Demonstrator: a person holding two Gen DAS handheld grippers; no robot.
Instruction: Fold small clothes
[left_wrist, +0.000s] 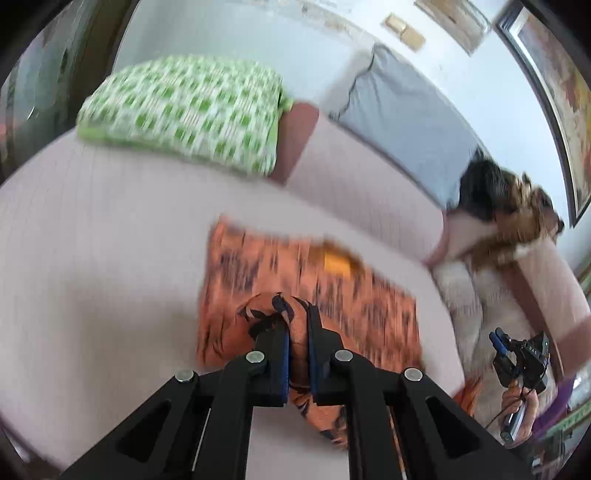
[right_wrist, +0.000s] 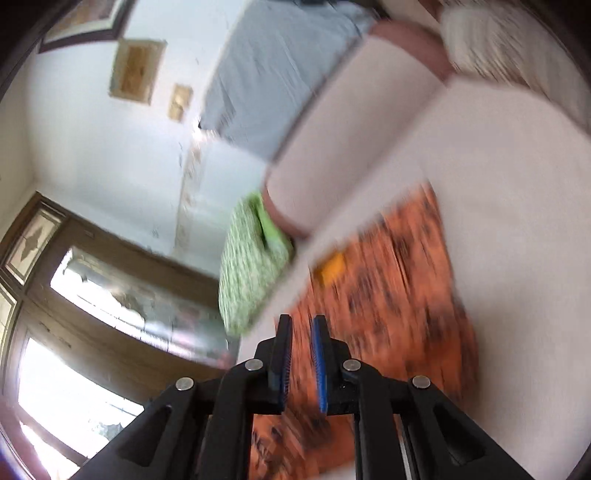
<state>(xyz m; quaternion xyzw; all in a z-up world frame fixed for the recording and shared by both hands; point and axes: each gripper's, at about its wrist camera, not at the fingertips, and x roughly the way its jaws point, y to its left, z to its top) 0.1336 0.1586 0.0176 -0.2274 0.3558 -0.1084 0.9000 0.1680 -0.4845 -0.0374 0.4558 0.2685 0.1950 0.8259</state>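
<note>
An orange garment with dark tiger print (left_wrist: 314, 291) lies spread on the pale pink bed (left_wrist: 92, 240). My left gripper (left_wrist: 297, 314) is shut on a bunched fold of this garment at its near edge, and cloth hangs out below the fingers. My right gripper shows in the left wrist view (left_wrist: 496, 341) at the far right, off the garment, held in a hand. In the right wrist view my right gripper (right_wrist: 302, 325) stands a little open and empty above the orange garment (right_wrist: 388, 295), which is blurred.
A green and white checked pillow (left_wrist: 184, 110) lies at the head of the bed. A grey pillow (left_wrist: 402, 133) leans on the wall. A cream blanket (left_wrist: 476, 306) and a dark and brown furry thing (left_wrist: 513, 206) lie at the right. A wooden-framed window (right_wrist: 92, 295) shows at the left.
</note>
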